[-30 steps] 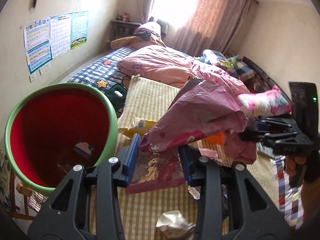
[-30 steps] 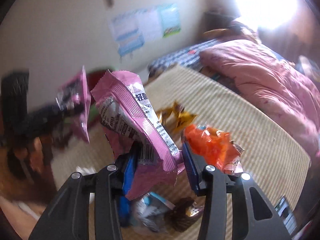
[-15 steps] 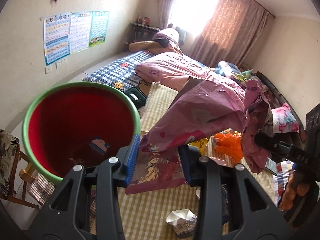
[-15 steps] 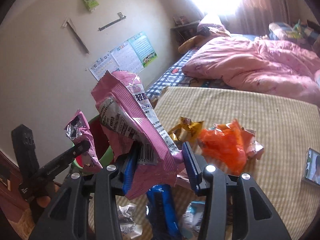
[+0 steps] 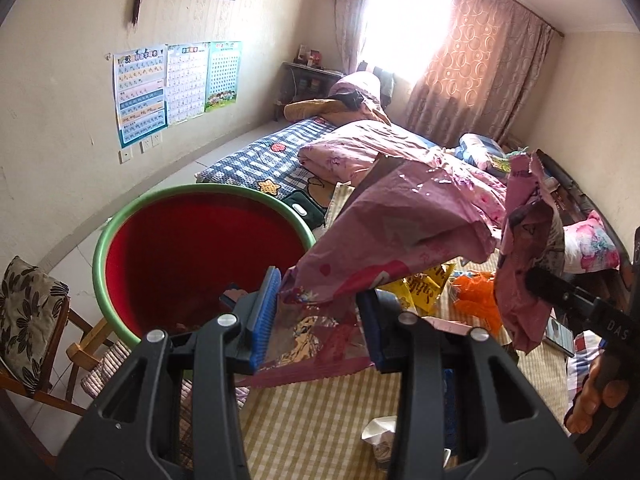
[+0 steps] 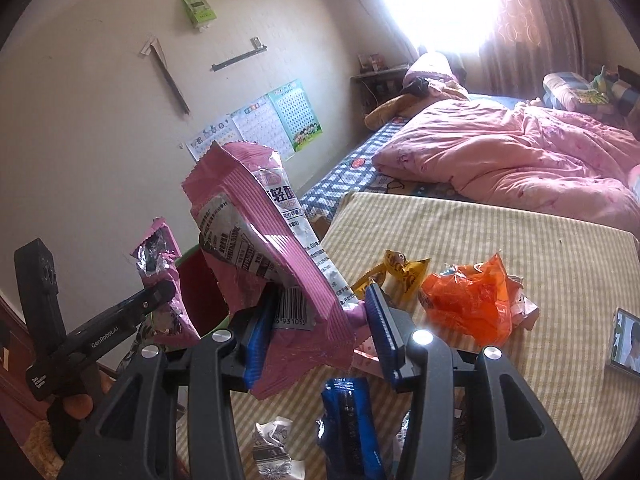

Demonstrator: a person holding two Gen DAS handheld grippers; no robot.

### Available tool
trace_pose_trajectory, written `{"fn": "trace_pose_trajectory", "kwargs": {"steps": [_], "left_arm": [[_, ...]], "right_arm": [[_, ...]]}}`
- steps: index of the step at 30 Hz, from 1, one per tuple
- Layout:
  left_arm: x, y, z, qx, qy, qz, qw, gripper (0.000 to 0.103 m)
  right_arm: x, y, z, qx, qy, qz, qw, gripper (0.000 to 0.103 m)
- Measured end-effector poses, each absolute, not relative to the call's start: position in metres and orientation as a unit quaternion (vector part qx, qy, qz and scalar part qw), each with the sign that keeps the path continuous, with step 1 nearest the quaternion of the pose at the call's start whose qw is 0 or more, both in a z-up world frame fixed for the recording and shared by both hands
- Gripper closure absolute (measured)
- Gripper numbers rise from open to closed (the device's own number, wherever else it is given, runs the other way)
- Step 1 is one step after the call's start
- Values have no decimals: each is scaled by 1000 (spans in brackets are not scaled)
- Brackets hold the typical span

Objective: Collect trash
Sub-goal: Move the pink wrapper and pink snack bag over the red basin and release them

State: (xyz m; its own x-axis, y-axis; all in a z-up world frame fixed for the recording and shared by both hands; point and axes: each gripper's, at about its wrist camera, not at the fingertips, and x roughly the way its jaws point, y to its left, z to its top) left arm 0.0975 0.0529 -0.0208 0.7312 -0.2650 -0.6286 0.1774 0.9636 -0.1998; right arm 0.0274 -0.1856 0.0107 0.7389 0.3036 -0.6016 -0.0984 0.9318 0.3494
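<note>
My left gripper (image 5: 320, 316) is shut on a crumpled pink snack bag (image 5: 396, 232), held just right of a red bin with a green rim (image 5: 140, 216). My right gripper (image 6: 320, 320) is shut on a pink striped wrapper with a barcode (image 6: 272, 248), above the mat near the bin (image 6: 196, 284). The left gripper and its bag also show in the right wrist view (image 6: 160, 256); the right one's wrapper shows in the left wrist view (image 5: 528, 264). Yellow (image 6: 400, 272), orange (image 6: 472, 300), blue (image 6: 352, 416) and silver (image 6: 272, 444) wrappers lie on the striped mat.
A bed with a pink quilt (image 6: 520, 160) lies beyond the mat (image 6: 460, 224). A phone (image 6: 624, 344) lies at the mat's right edge. A wooden chair with a cushion (image 5: 28, 320) stands left of the bin. Posters (image 5: 172, 84) hang on the wall.
Both grippers have risen and swung left towards the bin, each still holding its wrapper. The bin now sits closer to the left gripper's fingers.
</note>
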Motion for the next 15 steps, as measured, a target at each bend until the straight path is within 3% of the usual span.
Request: {"fn": "trace_pose_trajectory", "kwargs": {"steps": [15], "left_arm": [[90,68,-12,-43,328,-86,940,66]], "right_arm": [[37,-168,5,145,352,121,917,58]]}}
